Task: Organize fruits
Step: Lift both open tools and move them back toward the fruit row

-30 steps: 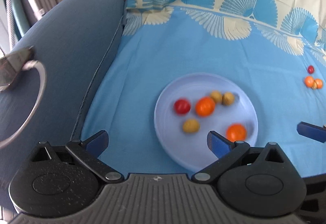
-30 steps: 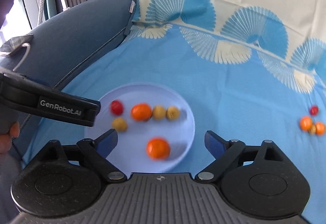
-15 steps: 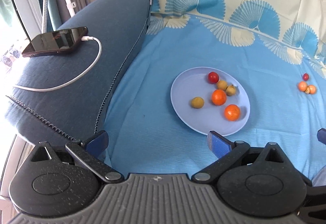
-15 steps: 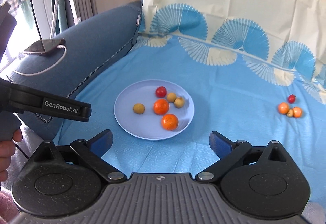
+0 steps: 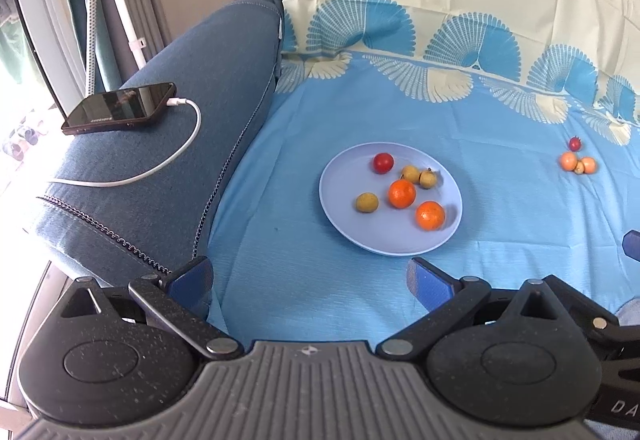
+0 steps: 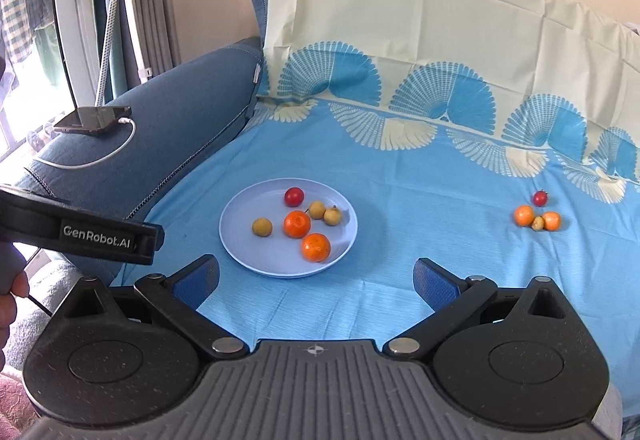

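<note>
Smoothly round fruits (image 6: 297,223) dot a glossy circular plate (image 6: 240,236).

on the plate (image 6: 240,252), one in number: two oranges (image 6: 297,223) (image 6: 316,247), one red cherry tomato (image 6: 294,196), three small yellow-brown round fruits (image 6: 262,227) (image 6: 317,209) (image 6: 332,216); six pieces in total.

off the plate, on the blue cloth (image 6: 400,184), a second group (image 6: 537,214): two orange fruits, one red cherry tomato, one small yellow-brown fruit; four pieces in total.

on the sofa armrest (image 5: 172,144): one phone (image 5: 120,107), one white cable (image 5: 160,164).

grippers: two, left (image 5: 310,276) and right (image 6: 316,278).
</note>
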A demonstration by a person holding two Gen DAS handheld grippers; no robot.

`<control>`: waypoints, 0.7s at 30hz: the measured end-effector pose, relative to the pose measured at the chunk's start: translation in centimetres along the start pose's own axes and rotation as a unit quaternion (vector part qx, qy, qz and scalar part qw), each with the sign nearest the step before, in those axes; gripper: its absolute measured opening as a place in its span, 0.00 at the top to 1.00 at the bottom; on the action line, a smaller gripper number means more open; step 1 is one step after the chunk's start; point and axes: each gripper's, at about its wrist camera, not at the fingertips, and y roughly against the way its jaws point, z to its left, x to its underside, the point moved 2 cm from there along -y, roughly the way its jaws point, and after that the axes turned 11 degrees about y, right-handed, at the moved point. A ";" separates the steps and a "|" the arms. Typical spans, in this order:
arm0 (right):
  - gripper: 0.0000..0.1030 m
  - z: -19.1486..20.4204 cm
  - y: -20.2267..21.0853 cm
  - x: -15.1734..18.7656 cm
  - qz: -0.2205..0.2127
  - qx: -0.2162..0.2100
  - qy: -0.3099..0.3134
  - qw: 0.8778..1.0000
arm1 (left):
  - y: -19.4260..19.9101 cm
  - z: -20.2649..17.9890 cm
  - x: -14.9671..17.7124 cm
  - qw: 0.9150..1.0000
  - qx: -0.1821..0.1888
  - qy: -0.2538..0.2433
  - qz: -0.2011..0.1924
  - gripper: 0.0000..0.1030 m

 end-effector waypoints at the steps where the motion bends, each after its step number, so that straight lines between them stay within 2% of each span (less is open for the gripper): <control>1: 0.01 -0.1 0.2 0.0 -0.002 0.001 -0.001 1.000 | 0.2 0.0 0.0 1.000 0.000 0.000 -0.003 0.00; 21: 0.01 0.6 1.8 -0.1 -0.019 0.001 0.014 1.000 | 2.0 0.6 0.1 1.000 0.002 0.000 -0.020 0.00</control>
